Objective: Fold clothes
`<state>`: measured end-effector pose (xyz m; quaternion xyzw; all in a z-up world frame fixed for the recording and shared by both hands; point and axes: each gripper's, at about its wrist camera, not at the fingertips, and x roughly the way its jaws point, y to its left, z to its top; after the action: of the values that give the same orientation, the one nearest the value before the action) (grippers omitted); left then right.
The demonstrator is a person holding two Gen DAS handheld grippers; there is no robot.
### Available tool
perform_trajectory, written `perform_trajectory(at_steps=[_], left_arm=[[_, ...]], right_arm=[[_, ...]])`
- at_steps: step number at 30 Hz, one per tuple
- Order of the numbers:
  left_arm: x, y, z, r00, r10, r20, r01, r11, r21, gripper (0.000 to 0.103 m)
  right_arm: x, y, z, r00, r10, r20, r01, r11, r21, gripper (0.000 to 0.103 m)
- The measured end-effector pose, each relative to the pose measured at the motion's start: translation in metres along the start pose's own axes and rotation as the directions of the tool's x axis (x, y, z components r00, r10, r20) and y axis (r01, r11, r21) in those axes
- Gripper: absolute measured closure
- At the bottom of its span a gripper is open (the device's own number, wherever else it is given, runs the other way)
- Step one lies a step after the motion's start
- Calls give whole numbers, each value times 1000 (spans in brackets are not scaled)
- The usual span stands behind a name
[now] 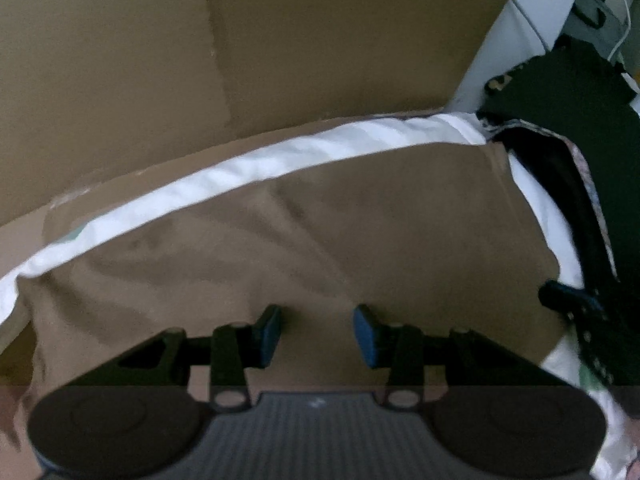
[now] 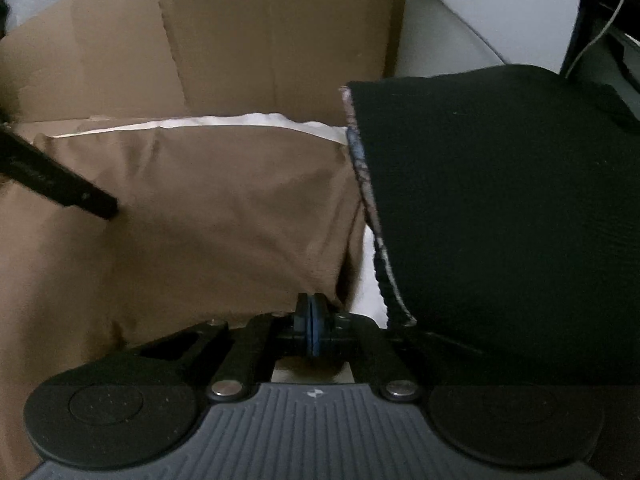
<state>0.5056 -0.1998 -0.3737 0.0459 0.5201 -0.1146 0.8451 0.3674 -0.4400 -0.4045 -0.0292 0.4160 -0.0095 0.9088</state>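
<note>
Your right gripper (image 2: 314,330) has its blue pads pressed flat together at the near right edge of the brown garment (image 2: 208,216); whether cloth is pinched between them you can't tell, the pads hide it; your left gripper (image 1: 316,334) hangs partway open over the middle of the same garment (image 1: 320,232), nothing between its fingers (image 1: 267,334); the garment lies spread on a white sheet (image 1: 208,184), whose strip shows along the far edge and down the right edge; a cardboard panel (image 1: 280,40) stands upright right behind that far edge, so no room there; a black cloth (image 2: 500,220) with a patterned hem lies just right of the garment, close to the shut pads; room looks open across the garment's middle.
</note>
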Motion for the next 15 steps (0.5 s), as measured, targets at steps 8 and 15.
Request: perform_trajectory(at_steps=[8,15], left_arm=[[18,-7,22,1000,-6,19,5,999,34,60],[30,-9,34,999,-2,49,-1,998,59,54]], right_arm=[[-2,-6,-2,999,-28,-23,28,1000,4,100],[-7,-18,-10,999,-38,-27,39,999,16,101]])
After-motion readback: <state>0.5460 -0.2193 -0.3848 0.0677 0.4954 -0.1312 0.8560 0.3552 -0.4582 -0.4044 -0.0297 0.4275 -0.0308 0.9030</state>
